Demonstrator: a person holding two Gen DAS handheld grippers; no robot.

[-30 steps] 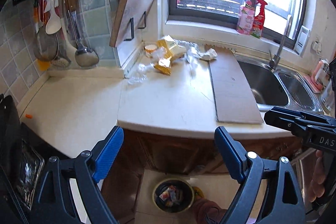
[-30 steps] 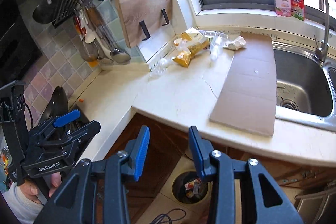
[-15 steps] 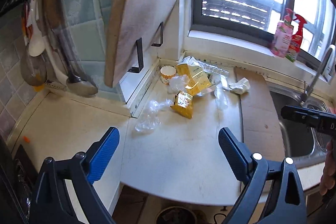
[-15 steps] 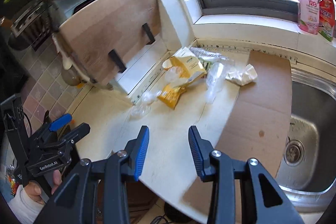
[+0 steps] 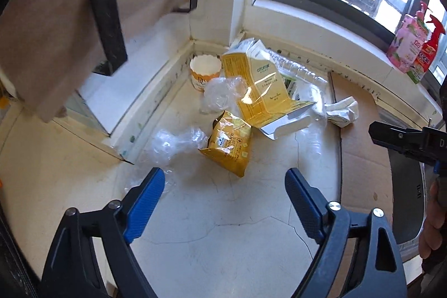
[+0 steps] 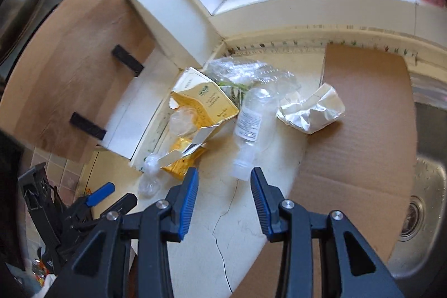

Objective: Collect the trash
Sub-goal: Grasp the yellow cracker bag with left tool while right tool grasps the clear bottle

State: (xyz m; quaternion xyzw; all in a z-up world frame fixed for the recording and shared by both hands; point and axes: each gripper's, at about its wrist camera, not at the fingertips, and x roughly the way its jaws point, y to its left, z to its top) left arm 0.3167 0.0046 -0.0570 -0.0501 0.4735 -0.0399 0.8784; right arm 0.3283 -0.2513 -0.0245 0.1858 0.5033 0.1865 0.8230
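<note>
Closing in fast: both grippers were back over the floor bin a sec ago, now they're right over the trash pile in the counter corner, so pickup's about to start imo. Left gripper is wide, jaws closing, nothing between them. Right gripper is half open and empty, plastic bottle just ahead. Yellow carton, snack bag, paper cup, crumpled wrap lie bunched together.

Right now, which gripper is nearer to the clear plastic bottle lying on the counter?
Right. The right gripper sits just short of the clear plastic bottle, whose cap end points at its open jaws. The left gripper, jaws closing on nothing, faces the yellow snack bag instead.
</note>
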